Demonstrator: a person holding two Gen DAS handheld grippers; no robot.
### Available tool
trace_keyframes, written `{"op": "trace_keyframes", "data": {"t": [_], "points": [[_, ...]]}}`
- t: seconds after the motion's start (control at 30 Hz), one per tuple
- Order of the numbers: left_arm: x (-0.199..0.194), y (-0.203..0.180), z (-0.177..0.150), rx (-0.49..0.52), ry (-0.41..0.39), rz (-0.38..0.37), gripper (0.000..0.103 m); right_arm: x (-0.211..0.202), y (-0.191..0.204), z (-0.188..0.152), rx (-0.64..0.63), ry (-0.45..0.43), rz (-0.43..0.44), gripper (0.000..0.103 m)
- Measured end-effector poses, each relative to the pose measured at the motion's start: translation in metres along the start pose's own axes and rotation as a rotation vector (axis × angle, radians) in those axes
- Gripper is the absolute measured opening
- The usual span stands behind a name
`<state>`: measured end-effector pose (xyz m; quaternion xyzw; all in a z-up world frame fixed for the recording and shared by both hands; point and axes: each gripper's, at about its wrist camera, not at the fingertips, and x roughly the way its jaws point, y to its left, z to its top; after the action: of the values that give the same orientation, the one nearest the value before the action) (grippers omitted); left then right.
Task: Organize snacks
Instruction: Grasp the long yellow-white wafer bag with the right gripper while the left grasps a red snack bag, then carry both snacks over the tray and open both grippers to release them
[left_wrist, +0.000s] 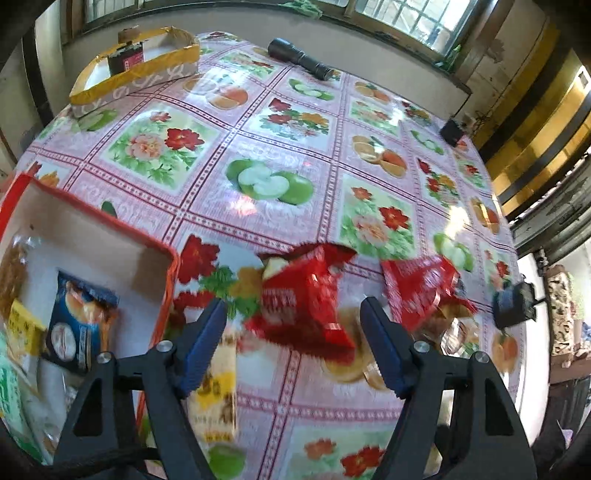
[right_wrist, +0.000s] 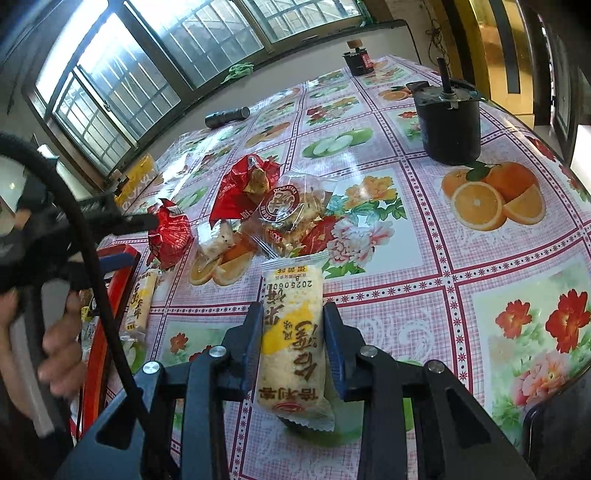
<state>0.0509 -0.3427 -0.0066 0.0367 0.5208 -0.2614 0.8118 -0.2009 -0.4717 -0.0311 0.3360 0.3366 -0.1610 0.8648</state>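
On the near part of the table (right_wrist: 424, 266), under a fruit-and-flower oilcloth, the right gripper (right_wrist: 293, 328) is clamped on a yellow-and-white rice cracker packet (right_wrist: 293, 343), both blue pads pressing its long sides, packet lengthwise between the jaws. Left gripper (left_wrist: 293, 328) hangs jaws apart over a red snack packet (left_wrist: 303, 299) lying on the cloth, pads either side, not touching it as far as the blurred left wrist view shows. Red-rimmed box (left_wrist: 168, 280) sits at the table's near left edge, just left of that packet, already holding a blue packet (left_wrist: 79, 325) and a few others. More loose snacks mid-table: second red packet (left_wrist: 421, 288), clear dorayaki pack (right_wrist: 291, 218), another rice cracker packet (right_wrist: 142, 299) beside the box wall. Yellow-rimmed box (left_wrist: 136, 70) at the far left corner, flashlight (left_wrist: 301, 59) at the far edge, black motor (right_wrist: 448, 122) toward the far right, none of these in play. Step, as I read it: the right has just picked, the left is lining up its pick. Next: the right needs to lift and carry leftward over the red rim and release; the left needs to lower and close on the crinkly red packet squarely so that it doesn't slide off.
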Motion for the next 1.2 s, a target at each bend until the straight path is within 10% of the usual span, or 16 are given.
{"op": "trace_keyframes", "data": {"t": [0.37,0.77,1.2], "points": [[0.013,0.001,-0.006,0.004,0.064,-0.030,0.037,0.003,0.001,0.002,-0.012,0.008,0.014,0.032],[-0.085,0.005,-0.073,0.097,-0.046,-0.193,0.036,-0.015,0.013,-0.001,-0.065,-0.085,0.081,0.032],[-0.166,0.121,-0.142,0.002,-0.225,-0.055,0.036,-0.040,0.076,-0.008,-0.173,-0.112,0.298,0.032]]}}
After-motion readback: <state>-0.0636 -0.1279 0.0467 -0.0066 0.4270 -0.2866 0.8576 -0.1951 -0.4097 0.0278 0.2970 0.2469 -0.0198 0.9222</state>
